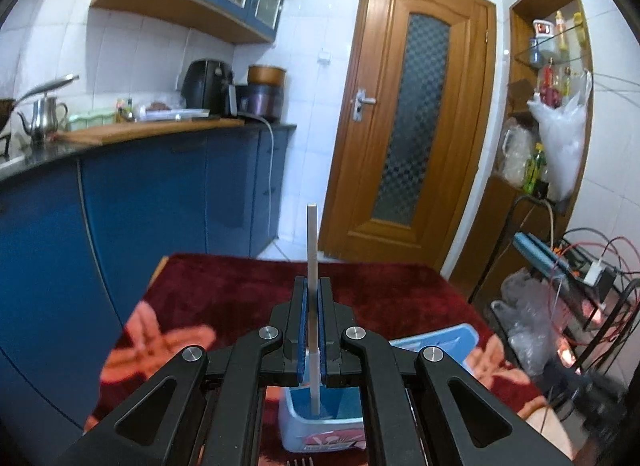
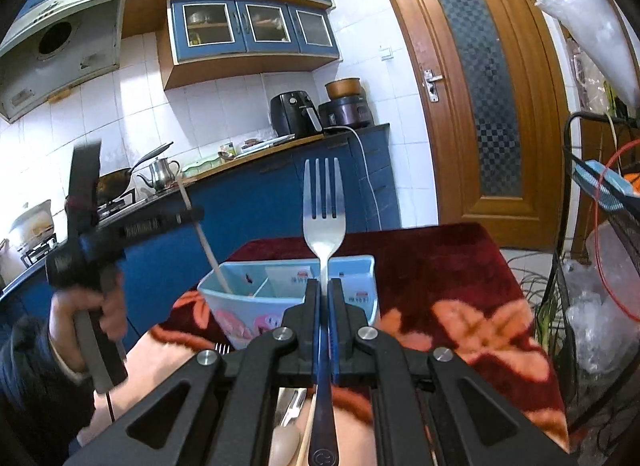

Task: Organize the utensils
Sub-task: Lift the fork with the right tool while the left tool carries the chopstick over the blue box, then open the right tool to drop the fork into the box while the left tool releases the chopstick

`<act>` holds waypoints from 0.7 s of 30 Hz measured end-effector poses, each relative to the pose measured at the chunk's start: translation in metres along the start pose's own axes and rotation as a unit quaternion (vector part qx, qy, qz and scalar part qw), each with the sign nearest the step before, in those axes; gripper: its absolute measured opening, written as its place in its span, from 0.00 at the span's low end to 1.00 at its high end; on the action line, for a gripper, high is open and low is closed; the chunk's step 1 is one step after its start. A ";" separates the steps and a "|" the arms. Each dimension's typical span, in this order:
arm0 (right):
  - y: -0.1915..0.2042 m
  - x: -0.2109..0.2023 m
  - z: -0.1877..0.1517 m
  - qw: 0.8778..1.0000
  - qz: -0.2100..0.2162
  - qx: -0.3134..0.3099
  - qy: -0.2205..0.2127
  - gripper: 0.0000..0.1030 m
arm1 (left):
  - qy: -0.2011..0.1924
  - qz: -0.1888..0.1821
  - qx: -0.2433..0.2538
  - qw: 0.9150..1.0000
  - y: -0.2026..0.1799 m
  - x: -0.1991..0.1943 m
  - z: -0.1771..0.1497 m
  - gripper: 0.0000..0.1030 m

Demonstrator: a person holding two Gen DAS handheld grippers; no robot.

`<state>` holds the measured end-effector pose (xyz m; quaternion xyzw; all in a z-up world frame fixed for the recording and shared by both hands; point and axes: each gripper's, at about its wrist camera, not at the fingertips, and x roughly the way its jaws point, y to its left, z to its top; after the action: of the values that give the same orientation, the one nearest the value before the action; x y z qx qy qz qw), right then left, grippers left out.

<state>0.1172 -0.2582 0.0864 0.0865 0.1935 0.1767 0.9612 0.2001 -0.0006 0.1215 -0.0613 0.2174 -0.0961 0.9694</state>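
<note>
Left tongs [image 1: 313, 286]: blue pads pinched tight on a pale chopstick [image 1: 312, 250], held near-upright. Its lower end dips into the near-left compartment of a light-blue divided holder [image 1: 320, 426], directly under the tongs. From the right wrist view the same chopstick [image 2: 206, 244] leans up-left out of the holder [image 2: 240, 308] to the left tongs [image 2: 192, 213], with the person's left hand [image 2: 90, 320] on the grip.

Right tongs [image 2: 324, 286]: pressed together on the neck of a steel fork [image 2: 323, 221], tines up, dark handle running back under the camera. A round embossed mark shows on the handle end; not legible. The fork's head stands in front of the holder's far-right part.

Holder sits on a dark red floral cloth [image 2: 440, 266] covering the counter. Pink cartoon print on its front wall. Small labels inside carry red and dark printed characters, too small to read.

More utensils lie below the right tongs: a spoon [image 2: 285, 444] and a second chopstick [image 2: 307, 432]. Another fork's tines [image 1: 299, 460] show at the bottom edge of the left view, just in front of the holder.
</note>
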 end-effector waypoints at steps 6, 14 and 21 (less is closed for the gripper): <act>0.005 0.023 0.015 1.000 -0.007 -0.007 -0.022 0.05 | 0.018 -0.004 0.010 1.000 0.001 0.014 -0.022 0.04; 0.003 0.060 0.031 0.998 -0.024 -0.004 -0.054 0.05 | 0.023 -0.014 0.012 1.000 -0.001 0.023 -0.036 0.04; -0.002 0.090 0.035 0.996 -0.058 -0.012 -0.072 0.06 | 0.027 -0.018 0.005 0.999 0.003 0.030 -0.042 0.04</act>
<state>0.2092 -0.2302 0.0868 0.0758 0.1261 0.1158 0.9823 0.2088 -0.0076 0.0714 -0.0574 0.2419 -0.1163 0.9616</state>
